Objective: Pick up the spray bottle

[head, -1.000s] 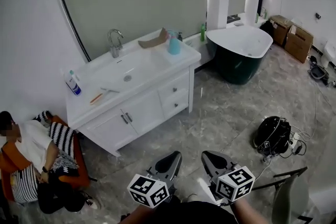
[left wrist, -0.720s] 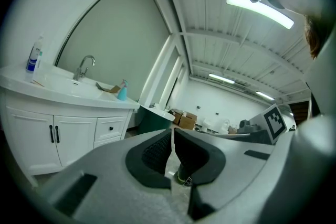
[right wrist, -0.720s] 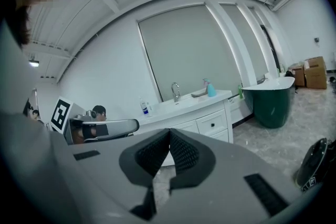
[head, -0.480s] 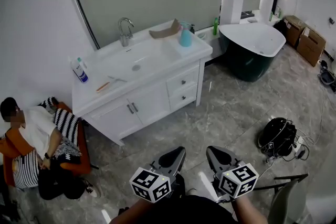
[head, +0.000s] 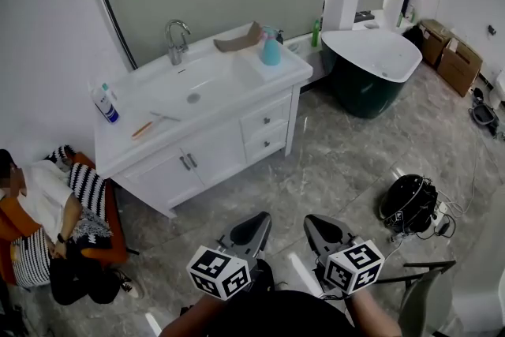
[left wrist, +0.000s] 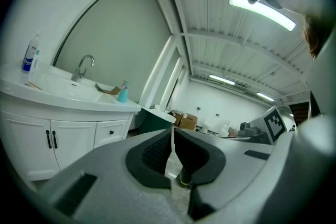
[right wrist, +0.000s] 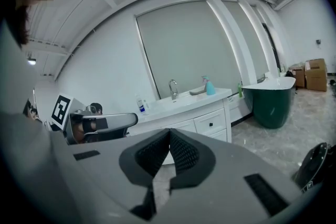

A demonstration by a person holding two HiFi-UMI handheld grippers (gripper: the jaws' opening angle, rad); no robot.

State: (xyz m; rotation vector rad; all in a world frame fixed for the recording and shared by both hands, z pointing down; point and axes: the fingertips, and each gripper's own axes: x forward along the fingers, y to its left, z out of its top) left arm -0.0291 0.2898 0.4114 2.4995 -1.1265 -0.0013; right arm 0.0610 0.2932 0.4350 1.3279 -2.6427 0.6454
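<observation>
Since half a second ago the bench (head: pixel 276 76) has slid leftward in the head view, while both grippers kept their place at the bottom edge. There the spray bottle (head: pixel 270 48) stands upright at the bench's back right corner, beside the sink (head: pixel 193 91). It is well apart from the left gripper (head: pixel 251 231) and the right gripper (head: pixel 325 234).

In the left gripper view the jaws are clenched on nothing, and the bottle (left wrist: pixel 123 93) shows small on the distant bench.

In the right gripper view the jaws are likewise clenched and empty, with the bottle (right wrist: pixel 209 86) far beyond them on the bench's right end.
</observation>
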